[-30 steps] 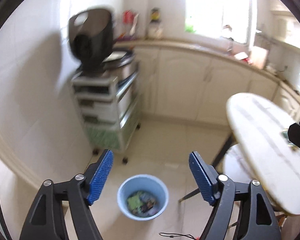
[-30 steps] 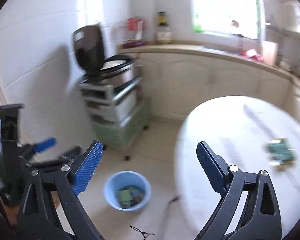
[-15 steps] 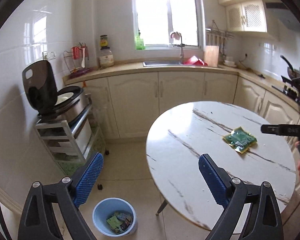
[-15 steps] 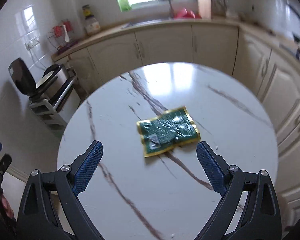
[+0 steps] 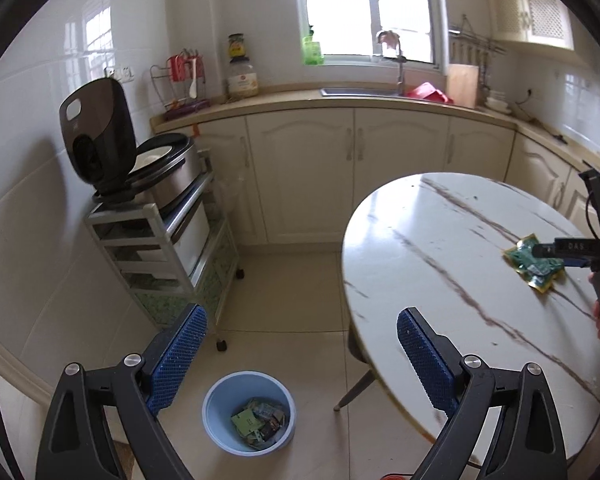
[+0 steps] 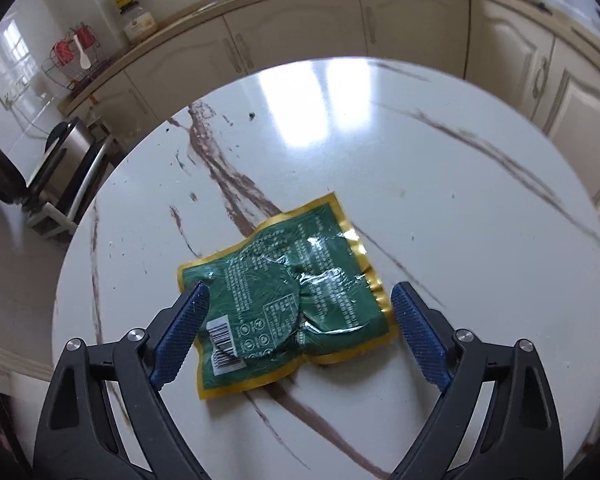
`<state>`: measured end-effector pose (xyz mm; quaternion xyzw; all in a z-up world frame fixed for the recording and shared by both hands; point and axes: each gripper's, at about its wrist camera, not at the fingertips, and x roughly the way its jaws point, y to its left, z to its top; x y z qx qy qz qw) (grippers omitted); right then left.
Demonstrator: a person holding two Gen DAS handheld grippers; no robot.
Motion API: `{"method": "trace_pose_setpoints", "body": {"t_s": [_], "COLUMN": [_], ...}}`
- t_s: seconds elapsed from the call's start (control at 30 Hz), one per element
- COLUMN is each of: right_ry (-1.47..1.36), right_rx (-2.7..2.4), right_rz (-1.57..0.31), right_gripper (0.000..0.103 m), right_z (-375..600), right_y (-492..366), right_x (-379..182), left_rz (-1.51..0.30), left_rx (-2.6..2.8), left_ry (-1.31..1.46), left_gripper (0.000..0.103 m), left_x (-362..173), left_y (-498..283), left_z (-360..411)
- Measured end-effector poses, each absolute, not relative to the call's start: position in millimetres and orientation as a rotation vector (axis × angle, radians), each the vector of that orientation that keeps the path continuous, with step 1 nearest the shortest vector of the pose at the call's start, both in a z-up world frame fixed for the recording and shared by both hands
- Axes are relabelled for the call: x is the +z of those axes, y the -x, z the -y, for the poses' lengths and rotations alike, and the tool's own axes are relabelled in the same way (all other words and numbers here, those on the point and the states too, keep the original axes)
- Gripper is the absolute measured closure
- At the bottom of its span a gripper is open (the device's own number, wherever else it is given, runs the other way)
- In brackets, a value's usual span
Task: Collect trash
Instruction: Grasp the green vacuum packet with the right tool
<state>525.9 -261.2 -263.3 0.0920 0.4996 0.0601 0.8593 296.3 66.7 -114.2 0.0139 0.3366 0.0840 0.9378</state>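
Green foil pouch [image 6: 286,298], gold-edged, barcode corner toward the camera. Lies flat but crumpled near the middle of the round marble table [image 6: 460,208], nothing else on the top. It reads as the one piece of trash not yet collected.

Right gripper [image 6: 296,320]: jaws spread wide, one blue pad at about 9 o'clock of the pouch over its left edge, the other at 3 o'clock just off its right edge. The pouch sits between them and the pads do not press on it. The jaws have just been closing a little. The gripper points steeply down at the table, likely so the fingers can come in from above and catch a raised wrinkle; a flat foil gives little to bite on from the side. Whether the fingertips touch the tabletop cannot be told.

Left gripper [image 5: 300,356]: jaws spread, nothing between them, opened further within the last second. It hangs off the table's edge, above the floor. In its view the blue bin [image 5: 249,414] sits at 6 o'clock, on the floor tiles, already holding several wrappers. The bin stands just off the table's near rim, a short carry from the pouch. In the same view the right gripper shows at 3 o'clock, over the pouch.
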Motion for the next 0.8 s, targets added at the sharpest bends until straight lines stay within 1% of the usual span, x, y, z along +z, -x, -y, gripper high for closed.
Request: {"method": "trace_pose_setpoints", "body": {"t_s": [0.1,0.13,0.17,0.2,0.23,0.27,0.3,0.33,0.37,0.5,0.63,0.8], "right_ry": [-0.107,-0.085,-0.067,-0.063,-0.074,-0.099,-0.121,-0.142,-0.144,-0.222,-0.261,-0.269], "right_rx": [0.114,0.101,0.09,0.091,0.1,0.115,0.134,0.149,0.155,0.22,0.262,0.318], "right_rz": [-1.047,-1.042,-1.034,-1.022,-1.015,-1.01,-1.011,-1.014,-1.018,-1.014,-0.955,-0.819], "right_gripper": [0.015,0.018,0.027,0.042,0.059,0.078,0.079,0.083,0.09,0.096,0.098,0.099], "right_z": [249.7,247.0,245.5,243.0,243.4,245.0,248.0,249.3,249.3,251.2,242.4,212.3], "right_y": [-526.0,-524.2,-523.2,-522.3,-520.2,-517.8,-519.6,-521.2,-520.3,-517.1,-505.8,-480.0], "right_x": [-265.5,-266.3,-265.4,-264.0,-262.3,-260.1,-259.9,-260.3,-261.1,-261.8,-252.4,-217.6], "left_rz": [-0.7,-0.705,-0.714,-0.724,-0.729,-0.741,-0.751,-0.758,-0.766,-0.79,-0.823,-0.877], "left_rx": [0.177,0.179,0.182,0.184,0.187,0.196,0.199,0.199,0.203,0.241,0.293,0.34], "left_ry": [-0.027,-0.026,-0.023,-0.018,-0.015,-0.007,-0.001,0.003,0.006,0.021,0.044,0.101], "left_gripper": [0.009,0.009,0.009,0.009,0.009,0.009,0.009,0.009,0.009,0.009,0.009,0.009], "left_x": [-122.3,-125.3,-128.7,-132.9,-134.8,-138.9,-141.1,-142.9,-144.9,-153.5,-170.4,-200.2], "left_y": [-304.4,-306.4,-308.9,-310.4,-310.6,-312.7,-313.4,-313.5,-315.0,-318.9,-323.1,-326.0], "left_z": [-71.8,-73.4,-75.1,-77.8,-80.7,-84.2,-88.5,-93.8,-97.7,-112.8,-133.3,-161.1]}}
